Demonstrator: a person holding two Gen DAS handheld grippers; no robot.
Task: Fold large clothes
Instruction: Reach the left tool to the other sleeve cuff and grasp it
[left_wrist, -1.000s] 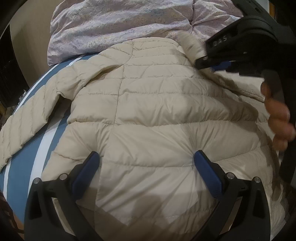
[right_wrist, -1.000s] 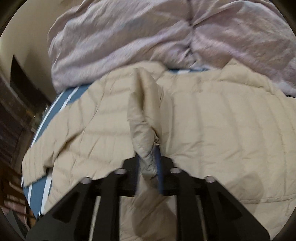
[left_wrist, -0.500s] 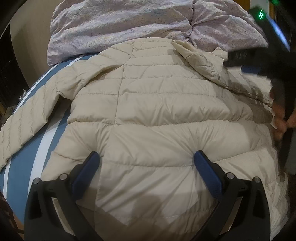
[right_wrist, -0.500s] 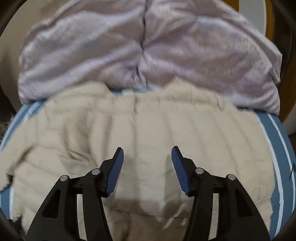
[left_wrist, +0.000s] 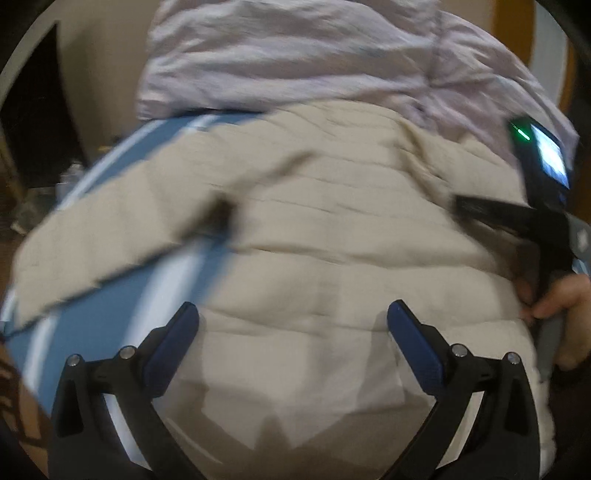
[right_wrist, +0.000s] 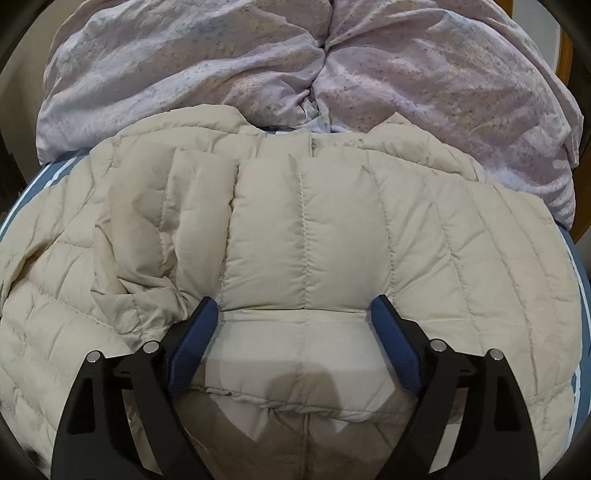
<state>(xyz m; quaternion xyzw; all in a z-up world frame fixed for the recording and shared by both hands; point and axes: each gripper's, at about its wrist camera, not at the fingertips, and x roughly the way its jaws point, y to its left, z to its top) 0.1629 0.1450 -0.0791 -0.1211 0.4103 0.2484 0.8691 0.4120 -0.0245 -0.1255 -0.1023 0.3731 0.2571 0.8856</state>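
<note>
Beige quilted jacket (right_wrist: 306, 236) flat on blue striped bedsheet (left_wrist: 122, 295), beside lilac duvet (right_wrist: 424, 74)

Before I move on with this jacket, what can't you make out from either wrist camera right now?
- Left wrist view: the jacket and its spread sleeve are smeared by motion blur; quilting is unreadable.
- Left wrist view: the right gripper is blurred and cut by the right edge, so how its jaws stand there is unclear.
- Right wrist view: the jacket's near hem lies behind the right gripper's arms.
- Neither view shows the jacket's underside.

A lilac duvet (right_wrist: 258, 62) lies bunched on the blue-striped bed (left_wrist: 110, 332) by a beige wall (left_wrist: 103, 66).
</note>
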